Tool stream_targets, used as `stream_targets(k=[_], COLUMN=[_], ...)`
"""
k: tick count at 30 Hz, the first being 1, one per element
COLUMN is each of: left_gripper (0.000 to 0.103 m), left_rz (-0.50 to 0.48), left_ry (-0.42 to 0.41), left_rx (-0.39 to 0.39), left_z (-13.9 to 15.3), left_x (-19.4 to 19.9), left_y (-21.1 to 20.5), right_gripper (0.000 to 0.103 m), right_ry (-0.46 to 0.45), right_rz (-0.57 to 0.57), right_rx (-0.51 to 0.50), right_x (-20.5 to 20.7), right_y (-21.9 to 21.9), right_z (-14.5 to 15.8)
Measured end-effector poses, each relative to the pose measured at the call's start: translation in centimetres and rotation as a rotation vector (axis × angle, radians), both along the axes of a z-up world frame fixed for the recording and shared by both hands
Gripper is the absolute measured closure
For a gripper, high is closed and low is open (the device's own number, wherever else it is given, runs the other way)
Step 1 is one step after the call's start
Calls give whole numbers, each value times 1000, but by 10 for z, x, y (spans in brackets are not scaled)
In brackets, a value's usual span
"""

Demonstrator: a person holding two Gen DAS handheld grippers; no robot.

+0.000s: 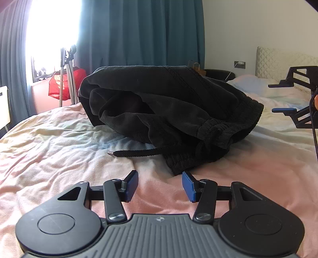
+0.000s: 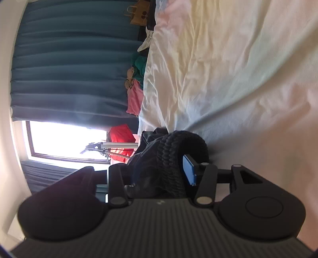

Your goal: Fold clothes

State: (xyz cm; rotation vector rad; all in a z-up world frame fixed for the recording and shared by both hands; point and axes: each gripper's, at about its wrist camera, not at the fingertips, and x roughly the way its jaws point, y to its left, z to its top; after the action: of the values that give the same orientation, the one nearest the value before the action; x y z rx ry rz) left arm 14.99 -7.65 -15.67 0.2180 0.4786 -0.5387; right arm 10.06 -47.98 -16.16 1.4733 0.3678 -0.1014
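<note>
A black garment [image 1: 163,103] with a ribbed waistband and a drawstring [image 1: 135,153] lies crumpled on the bed [image 1: 49,142]. My left gripper [image 1: 160,185] is open and empty, low over the sheet just in front of the waistband. My right gripper [image 1: 284,97] shows at the far right of the left wrist view, jaws apart beside the garment's right end. In the right wrist view, which is rolled sideways, my right gripper [image 2: 159,174] has the black ribbed waistband [image 2: 173,158] bunched between its fingers; the left finger is hidden by the cloth.
A pastel sheet covers the bed. Teal curtains [image 1: 143,31] and a bright window [image 1: 51,29] stand behind it. A red cloth on a stand [image 1: 63,83] is at the left. The quilted headboard [image 1: 282,59] and pillow are at the right. A paper bag [image 2: 139,13] and clothes lie beside the bed.
</note>
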Motion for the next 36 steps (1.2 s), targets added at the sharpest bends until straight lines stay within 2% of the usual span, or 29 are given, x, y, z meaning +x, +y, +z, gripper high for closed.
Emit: stream_targets(k=[1,3,5,7,8,10,12,15,19,21,24,28,29,32,34,35,36], left_gripper=[42,38,28,26,26,23,18,17,16,16,16,18,17,19,22,27,27], left_rz=[-8,-17,-7,-16,-23,-43,-64,-56,-58,-22,29,111,129,210,245,258,270], left_ry=[11,9,-11,-25,-31,-39,-45,-64,-49,-66,-51,1,24,46,57,58,58], left_rx=[-3,-20,-17,6,18,37,50,94,116,125,127,172,160,103,26,-23,-75], left_z=[0,1,0,-3,-4,-7,-11,-17,-21,-23,-26,-33,-33,-30,-27,-25,-23], left_x=[1,1,2,3,4,4,5,7,17,21,32,50,54,61,64,64,65], left_y=[0,0,-2,-8,-11,-17,-25,-43,-66,-77,-93,-105,-102,-89,-76,-69,-63], right_gripper=[54,54,54,54,56,63,86,89,91,92,92,92,92,92,92,92,92], right_ry=[15,51,85,112,95,40,-10,-97,-310,-396,-457,-431,-413,-356,-304,-277,-243], right_rz=[32,93,127,154,161,165,178,197,136,106,64,-32,-59,-145,-169,-180,-178], right_rx=[-24,-54,-71,-76,-59,-22,-36,-56,0,8,-19,10,22,79,83,84,77], right_x=[8,27,43,59,63,70,75,77,65,60,52,39,35,26,27,27,28], right_y=[8,24,38,48,49,52,51,51,47,42,29,1,-7,-28,-38,-44,-48], right_z=[2,1,-2,-6,-7,-8,-1,11,28,41,51,32,23,-4,-17,-23,-27])
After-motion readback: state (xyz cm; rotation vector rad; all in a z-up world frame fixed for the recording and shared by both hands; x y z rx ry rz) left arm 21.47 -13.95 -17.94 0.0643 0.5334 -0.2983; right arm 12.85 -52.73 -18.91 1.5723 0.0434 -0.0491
